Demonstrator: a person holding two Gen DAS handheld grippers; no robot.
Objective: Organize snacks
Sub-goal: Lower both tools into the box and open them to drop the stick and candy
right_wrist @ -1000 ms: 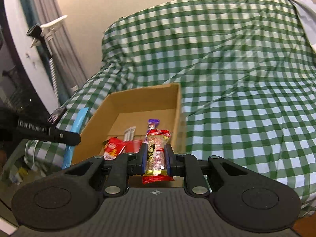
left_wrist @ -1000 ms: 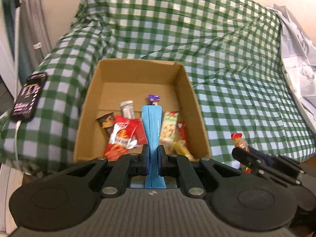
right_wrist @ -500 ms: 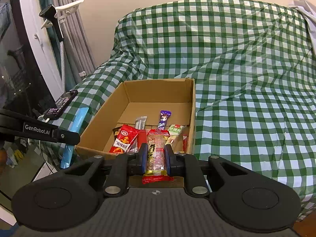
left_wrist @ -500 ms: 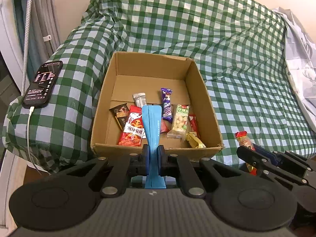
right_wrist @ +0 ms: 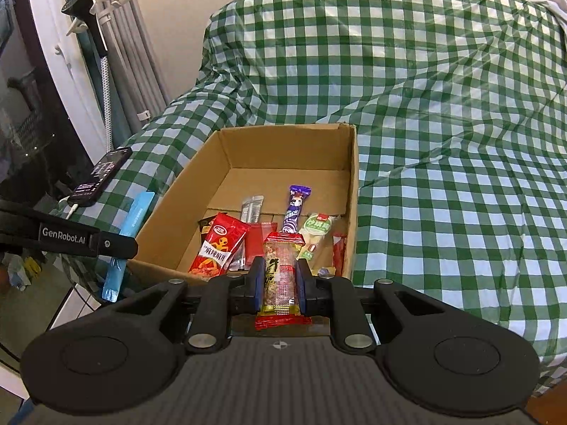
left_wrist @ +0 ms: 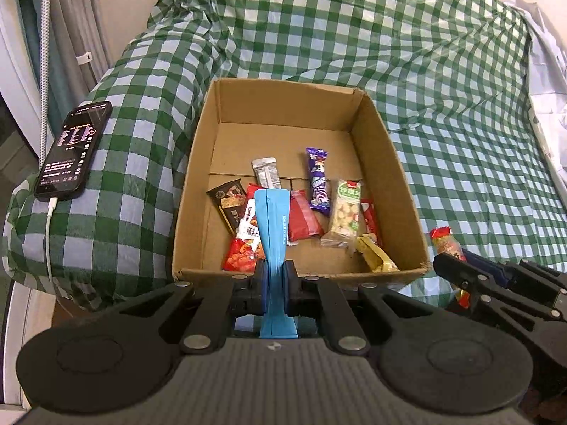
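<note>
An open cardboard box (left_wrist: 386,163) (right_wrist: 354,191) sits on a green checked cover and holds several snack packets, among them a purple bar (left_wrist: 318,180) (right_wrist: 296,209) and a red packet (right_wrist: 218,244). My left gripper (left_wrist: 275,274) is shut on a flat blue packet (left_wrist: 273,226), held just before the box's near wall. My right gripper (right_wrist: 280,276) is shut on a clear snack bar with red ends (right_wrist: 280,279), near the box's front right corner. The right gripper and its bar (left_wrist: 446,244) show at the right edge of the left wrist view. The blue packet (right_wrist: 129,226) shows at left in the right wrist view.
A black phone (left_wrist: 72,150) (right_wrist: 101,175) on a white cable lies on the covered arm left of the box. Crumpled white cloth (left_wrist: 545,71) lies at the far right. Grey curtains (right_wrist: 117,81) and a white frame stand to the left.
Both grippers have drawn back from the box with their packets still held; the box now appears farther off and more fully in view, and the phone has come into view.
</note>
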